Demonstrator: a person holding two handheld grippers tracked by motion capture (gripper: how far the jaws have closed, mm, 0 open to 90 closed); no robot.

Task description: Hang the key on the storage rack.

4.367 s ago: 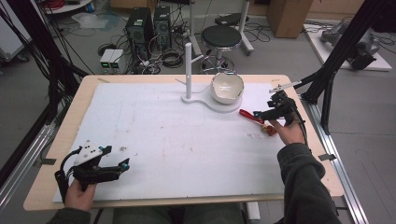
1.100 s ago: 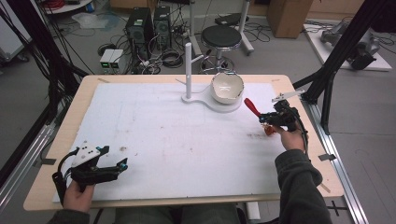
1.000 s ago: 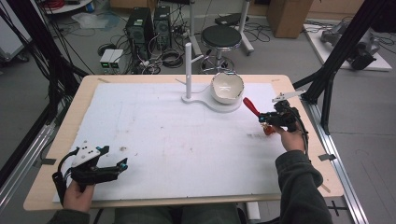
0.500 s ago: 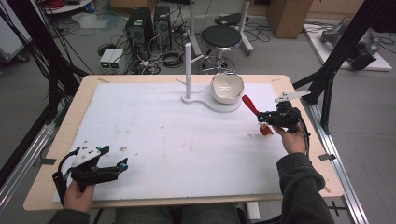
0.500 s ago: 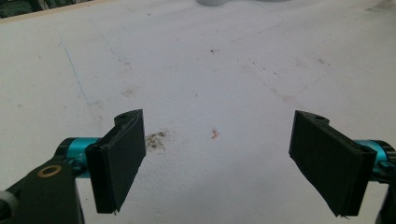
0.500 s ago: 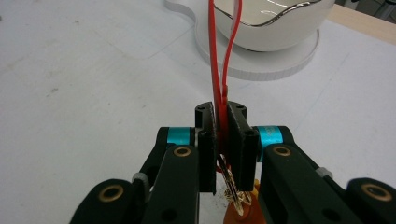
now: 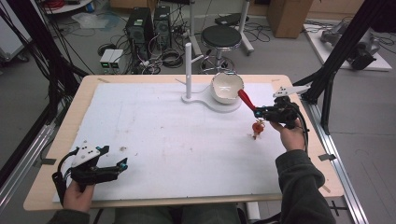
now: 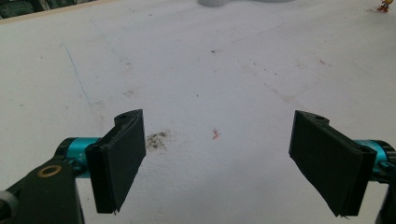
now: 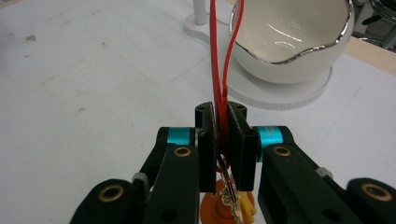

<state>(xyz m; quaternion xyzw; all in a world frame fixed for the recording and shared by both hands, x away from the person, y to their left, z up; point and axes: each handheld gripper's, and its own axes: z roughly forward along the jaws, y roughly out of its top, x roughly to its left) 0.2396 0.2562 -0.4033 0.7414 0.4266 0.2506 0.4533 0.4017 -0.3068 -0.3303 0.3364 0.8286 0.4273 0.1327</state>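
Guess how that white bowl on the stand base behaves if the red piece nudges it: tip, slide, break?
The white bowl looks glazed and thin-rimmed, so probably fragile and slippery. Its rounded bottom sits on the flat stand base, so it would likely rock or slide rather than tip. The red piece looks thin, probably flexing first.

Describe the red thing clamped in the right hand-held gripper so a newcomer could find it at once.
Start at the white bowl on its white stand near the table's far edge. Just right of it, the right hand-held gripper is shut on a thin red strip that slants toward the bowl's rim. A small orange charm dangles beneath; the strip is the long flat red piece.
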